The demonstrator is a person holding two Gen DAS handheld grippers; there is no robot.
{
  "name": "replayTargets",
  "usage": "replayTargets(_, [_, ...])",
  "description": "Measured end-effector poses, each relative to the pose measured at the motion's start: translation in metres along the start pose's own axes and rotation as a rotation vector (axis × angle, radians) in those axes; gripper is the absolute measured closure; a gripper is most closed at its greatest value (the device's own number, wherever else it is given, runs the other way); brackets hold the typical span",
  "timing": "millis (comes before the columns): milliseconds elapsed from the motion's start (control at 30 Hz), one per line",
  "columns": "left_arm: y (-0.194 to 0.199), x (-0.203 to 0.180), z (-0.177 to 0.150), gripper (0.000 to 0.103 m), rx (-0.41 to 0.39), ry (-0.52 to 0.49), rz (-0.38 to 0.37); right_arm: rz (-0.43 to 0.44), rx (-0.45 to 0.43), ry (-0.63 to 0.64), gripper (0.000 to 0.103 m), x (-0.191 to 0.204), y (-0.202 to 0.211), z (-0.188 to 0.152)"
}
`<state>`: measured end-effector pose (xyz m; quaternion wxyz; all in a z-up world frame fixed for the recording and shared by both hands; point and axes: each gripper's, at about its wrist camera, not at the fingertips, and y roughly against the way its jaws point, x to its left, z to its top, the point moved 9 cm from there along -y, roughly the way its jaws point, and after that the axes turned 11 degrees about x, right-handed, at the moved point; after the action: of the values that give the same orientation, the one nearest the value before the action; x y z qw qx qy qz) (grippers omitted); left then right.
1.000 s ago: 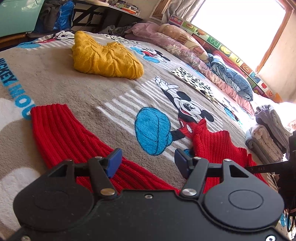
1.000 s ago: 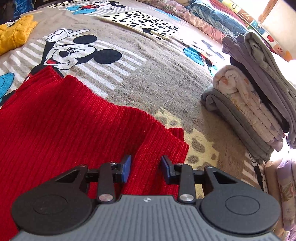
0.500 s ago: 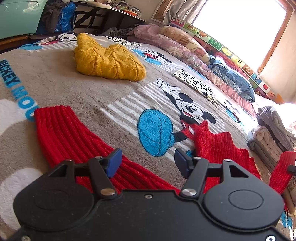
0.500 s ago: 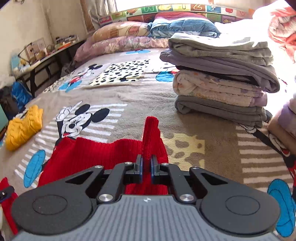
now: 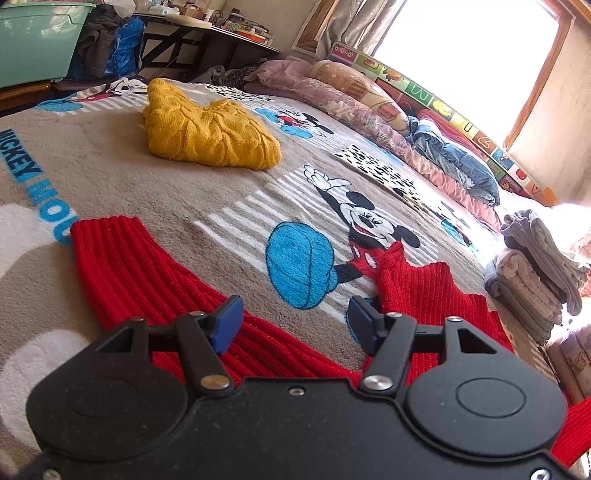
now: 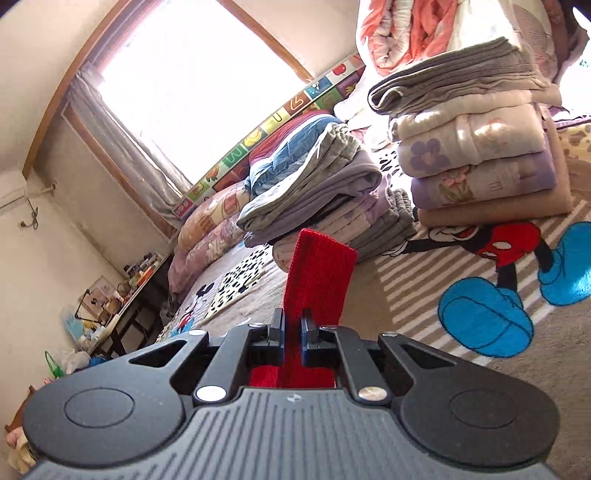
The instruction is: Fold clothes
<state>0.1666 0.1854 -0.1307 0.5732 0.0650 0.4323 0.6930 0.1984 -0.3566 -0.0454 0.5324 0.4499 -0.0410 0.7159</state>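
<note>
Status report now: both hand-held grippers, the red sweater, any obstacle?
Left hand-held gripper open, above red sweater. Right hand-held gripper shut on sweater's sleeve, lifted. Folded stacks ahead, apart.

Home bedroom: a bed covered by a Mickey Mouse blanket (image 5: 155, 192) fills the space under and ahead of both claws. Pillows (image 5: 332, 92) and rolled quilts line the far edge below a sunlit window (image 5: 461, 55) with curtains (image 6: 122, 147), ahead-right of the left claw. Stacks of folded blankets (image 6: 472, 155) sit ahead of the right claw, a cluttered desk (image 5: 207, 33) and teal plastic tub (image 5: 37, 40) far ahead-left of the left claw.
</note>
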Motion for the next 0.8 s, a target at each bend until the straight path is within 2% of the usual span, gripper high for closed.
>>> replayTargets(300, [0.005, -0.003, -0.011, 0.041, 0.006, -0.019, -0.001, 0.004, -0.068, -0.196, 0.094, -0.079, 0.038, -0.031])
replayTargets(467, [0.007, -0.004, -0.014, 0.041, 0.006, -0.024, -0.007, -0.01, -0.061, -0.229, 0.094, -0.105, 0.033, -0.036])
replayTargets(667, [0.008, -0.002, -0.013, 0.041, 0.001, -0.019, -0.006, -0.082, -0.022, -0.155, 0.095, -0.12, 0.016, -0.022])
replayTargets(800, [0.004, 0.001, -0.013, 0.041, 0.009, -0.01, 0.001, -0.165, 0.016, -0.213, 0.095, -0.153, 0.006, -0.038])
